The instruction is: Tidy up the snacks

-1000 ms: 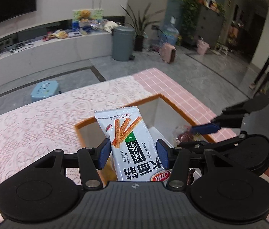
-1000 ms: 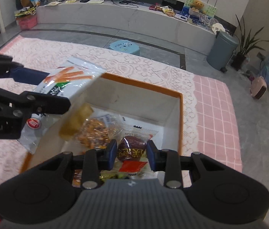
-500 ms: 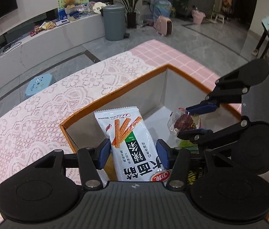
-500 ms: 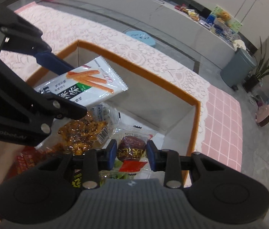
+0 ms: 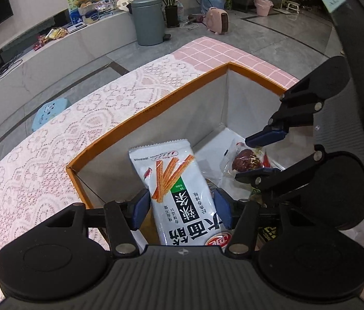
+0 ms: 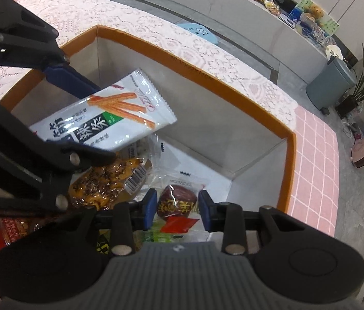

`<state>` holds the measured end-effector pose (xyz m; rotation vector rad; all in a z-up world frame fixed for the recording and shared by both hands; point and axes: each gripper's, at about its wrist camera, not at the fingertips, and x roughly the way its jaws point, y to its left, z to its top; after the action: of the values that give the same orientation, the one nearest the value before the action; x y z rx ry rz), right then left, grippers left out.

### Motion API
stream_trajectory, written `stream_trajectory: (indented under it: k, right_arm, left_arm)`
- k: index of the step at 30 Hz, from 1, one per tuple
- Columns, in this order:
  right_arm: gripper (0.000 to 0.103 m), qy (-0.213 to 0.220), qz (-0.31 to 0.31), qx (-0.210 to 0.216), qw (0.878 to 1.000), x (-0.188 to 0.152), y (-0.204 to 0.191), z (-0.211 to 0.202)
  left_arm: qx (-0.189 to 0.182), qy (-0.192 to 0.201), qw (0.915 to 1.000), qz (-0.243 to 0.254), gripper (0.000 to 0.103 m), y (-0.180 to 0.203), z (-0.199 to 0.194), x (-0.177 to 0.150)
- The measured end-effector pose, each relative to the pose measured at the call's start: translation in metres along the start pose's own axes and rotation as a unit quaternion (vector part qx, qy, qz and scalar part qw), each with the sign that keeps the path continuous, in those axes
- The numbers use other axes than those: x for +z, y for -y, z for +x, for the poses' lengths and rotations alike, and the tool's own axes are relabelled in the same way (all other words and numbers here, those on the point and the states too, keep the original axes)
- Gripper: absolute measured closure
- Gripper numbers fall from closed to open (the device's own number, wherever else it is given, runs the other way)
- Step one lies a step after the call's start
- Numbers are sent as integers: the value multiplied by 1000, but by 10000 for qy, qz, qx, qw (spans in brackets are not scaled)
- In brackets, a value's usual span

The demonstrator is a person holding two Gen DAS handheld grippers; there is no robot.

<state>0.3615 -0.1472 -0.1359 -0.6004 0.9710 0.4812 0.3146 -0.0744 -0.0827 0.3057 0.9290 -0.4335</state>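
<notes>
Left wrist: left gripper [image 5: 180,208] clamps noodle-stick packet [image 5: 176,193] and right gripper [image 6: 176,208] a date (wrapped) inside orange-rimmed box [image 5: 156,106].

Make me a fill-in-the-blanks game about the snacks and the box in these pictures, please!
1. The left gripper holds a white snack packet printed with orange ____.
2. The right gripper holds a clear wrapper with a dark ____ snack inside.
3. The box has an ____ rim.
4. The box stands on a pink ____ tablecloth.

Missing words: sticks; red; orange; lace
</notes>
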Motion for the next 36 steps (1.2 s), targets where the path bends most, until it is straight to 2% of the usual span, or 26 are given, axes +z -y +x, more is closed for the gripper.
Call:
stream_trajectory:
  k: [1, 4, 5, 10, 13, 17, 20, 24, 30, 36]
  right_arm:
    - [70, -17, -23, -16, 10000, 0, -1, 0]
    - [58, -9, -63, -94, 9999, 0, -3, -2]
    - [57, -2, -79, -113, 9999, 1, -3, -3]
    - [52, 15, -114, -119, 9999, 0, -8, -14]
    - [44, 57, -39, -119, 9999, 0, -10, -27]
    - [38, 132, 227, -37, 9996, 0, -12, -48]
    - [36, 200, 459, 59, 9987, 1, -13, -69]
    - [35, 330, 820, 227, 9958, -1, -16, -99]
    - [33, 651, 1296, 416, 9886, -8, -26, -148]
    - [30, 1086, 1717, 787, 9760, -25, -42, -187]
  left_arm:
    - [11, 16, 10000, 12, 34, 0, -2, -1]
    - [19, 106, 9999, -9, 29, -1, -8, 1]
    - [8, 126, 9999, -34, 27, -1, -10, 3]
    - [-19, 220, 9997, -91, 27, -1, -29, 4]
    - [94, 272, 9994, -177, 27, -2, -43, 4]
    - [283, 381, 9979, -444, 27, -5, -67, 4]
    - [356, 512, 9967, -523, 27, -2, -91, 4]
    - [691, 632, 9933, -677, 27, 2, -129, 1]
    - [691, 1002, 9863, -1111, 27, 6, -183, -18]
    - [887, 1348, 9772, -1379, 26, 20, -217, -42]
